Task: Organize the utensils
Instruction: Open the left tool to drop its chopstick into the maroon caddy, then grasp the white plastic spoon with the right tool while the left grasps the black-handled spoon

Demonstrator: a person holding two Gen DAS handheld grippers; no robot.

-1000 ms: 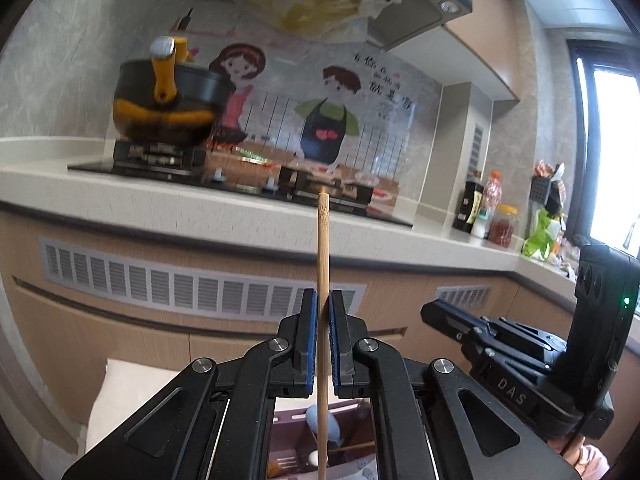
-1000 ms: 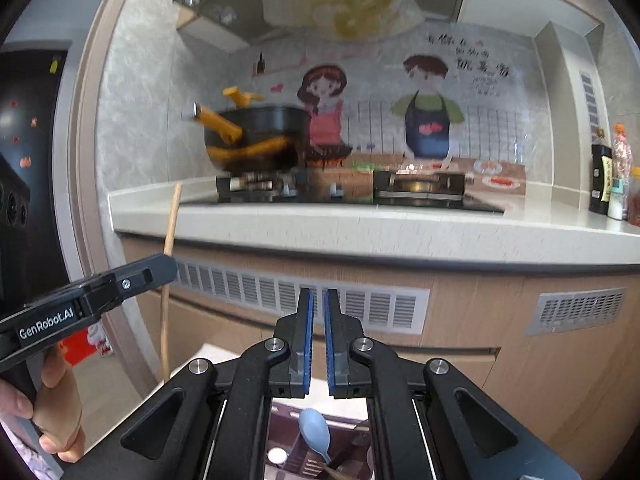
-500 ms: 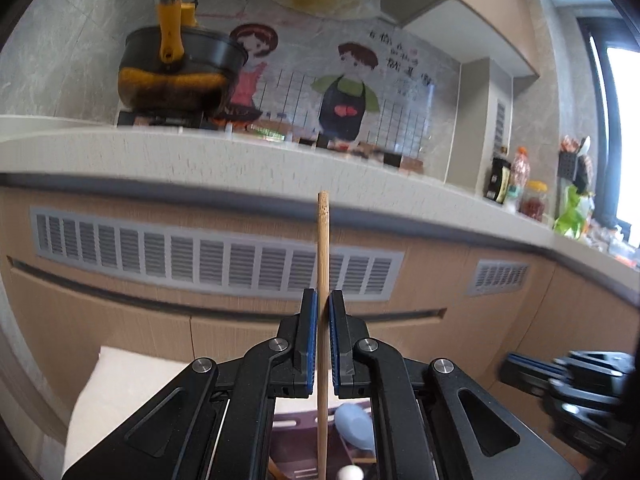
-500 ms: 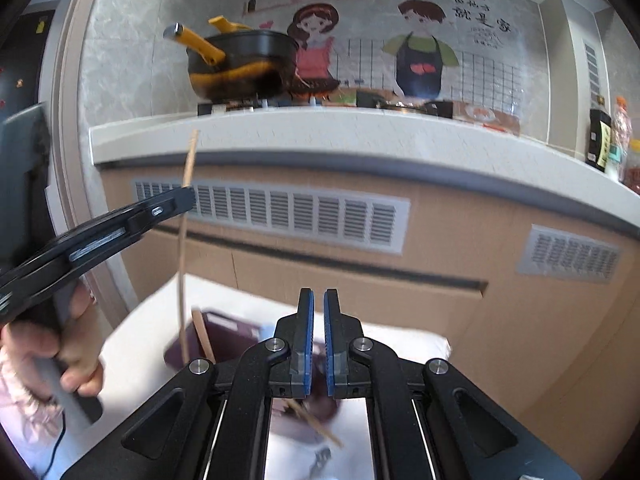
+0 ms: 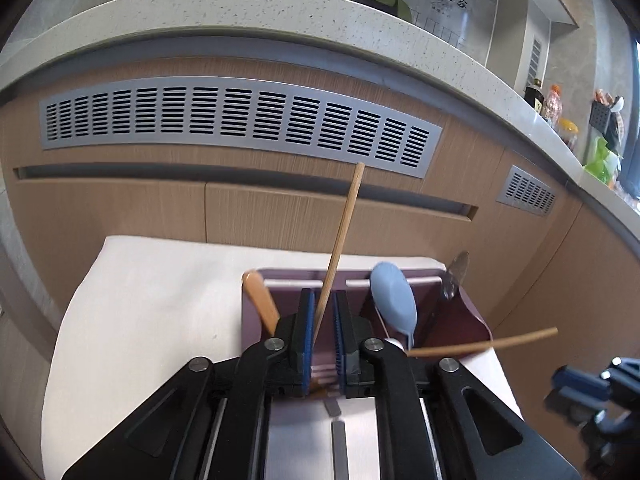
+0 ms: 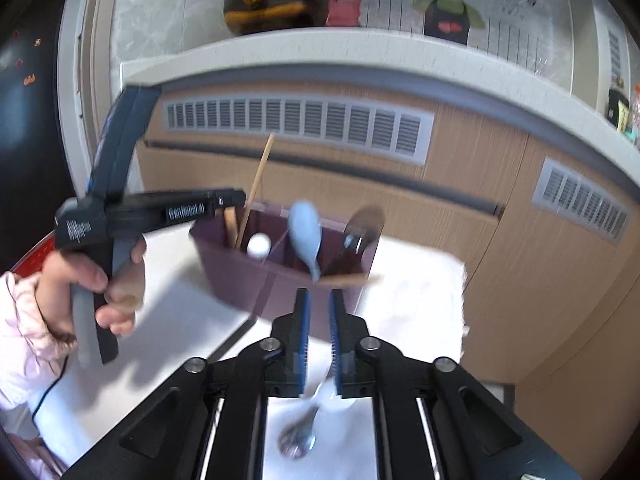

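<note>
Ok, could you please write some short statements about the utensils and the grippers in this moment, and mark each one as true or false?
1. The blue spoon stands in the purple holder. True.
2. The right gripper holds a chopstick. False: its jaws are open with nothing between them.
3. A metal spoon lies on the white cloth near the right gripper. True.
4. The purple holder stands on the kitchen counter beside the stove. False: it sits on the white cloth, lower than the counter.
5. A chopstick leans in the holder between the open fingers of the left gripper. True.
</note>
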